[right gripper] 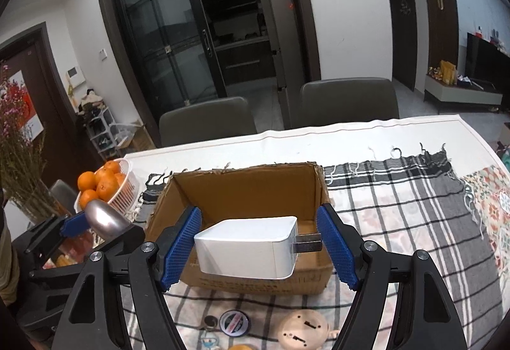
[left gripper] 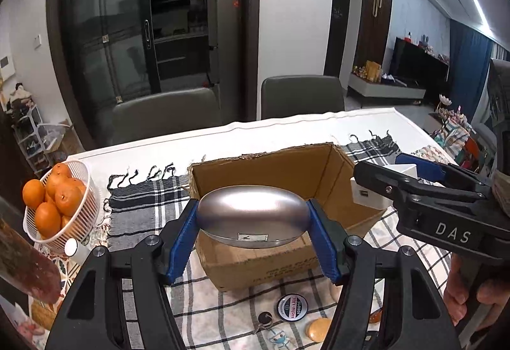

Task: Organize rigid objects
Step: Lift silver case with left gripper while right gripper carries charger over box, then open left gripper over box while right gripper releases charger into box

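In the left wrist view my left gripper (left gripper: 253, 213) is shut on a silver egg-shaped metal piece (left gripper: 251, 216), one blue pad at each end. It hangs over the near part of an open cardboard box (left gripper: 271, 171). My right gripper (left gripper: 398, 171) comes in from the right with a white plug charger (left gripper: 366, 197). In the right wrist view that right gripper (right gripper: 258, 222) is shut on the charger (right gripper: 245, 251), whose prongs touch the right pad, above the box (right gripper: 248, 187) front wall. The left gripper (right gripper: 102, 222) with the silver piece (right gripper: 105, 219) shows at the left.
A white basket of oranges (left gripper: 57, 200) stands left of the box on a checked cloth (right gripper: 398, 206). Near the front edge lie a round tin (right gripper: 234, 323), a beige disc (right gripper: 302, 327) and a small keychain (left gripper: 264, 318). Two chairs stand behind the table.
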A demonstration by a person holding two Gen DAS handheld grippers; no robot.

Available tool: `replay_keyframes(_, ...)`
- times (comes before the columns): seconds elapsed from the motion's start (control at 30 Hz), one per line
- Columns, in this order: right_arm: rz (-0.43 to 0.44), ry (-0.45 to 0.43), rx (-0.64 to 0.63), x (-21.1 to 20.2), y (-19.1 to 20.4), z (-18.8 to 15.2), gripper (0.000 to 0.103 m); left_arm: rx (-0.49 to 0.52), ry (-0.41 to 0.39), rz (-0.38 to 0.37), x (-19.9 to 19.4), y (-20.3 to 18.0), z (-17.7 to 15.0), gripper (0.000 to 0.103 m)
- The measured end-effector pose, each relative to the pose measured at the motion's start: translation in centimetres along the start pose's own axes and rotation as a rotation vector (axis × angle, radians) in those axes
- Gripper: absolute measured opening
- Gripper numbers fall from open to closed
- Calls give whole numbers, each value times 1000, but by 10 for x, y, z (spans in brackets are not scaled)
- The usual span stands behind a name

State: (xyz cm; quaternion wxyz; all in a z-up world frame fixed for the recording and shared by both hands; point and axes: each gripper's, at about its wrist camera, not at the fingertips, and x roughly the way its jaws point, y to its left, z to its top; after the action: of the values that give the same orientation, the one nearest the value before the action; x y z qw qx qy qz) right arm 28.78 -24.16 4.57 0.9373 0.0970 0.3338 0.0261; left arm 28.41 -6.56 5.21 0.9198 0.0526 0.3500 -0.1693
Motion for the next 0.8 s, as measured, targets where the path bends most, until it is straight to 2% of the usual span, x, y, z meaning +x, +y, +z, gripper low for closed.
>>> replay_keyframes(0.4, 11, 151, -4, 51, -8, 21, 75, 5, 143, -33, 43, 6, 16, 65)
replay_keyframes(0.8, 30, 307, 40, 90, -18, 22, 76, 27, 256, -24, 75, 4, 25, 65)
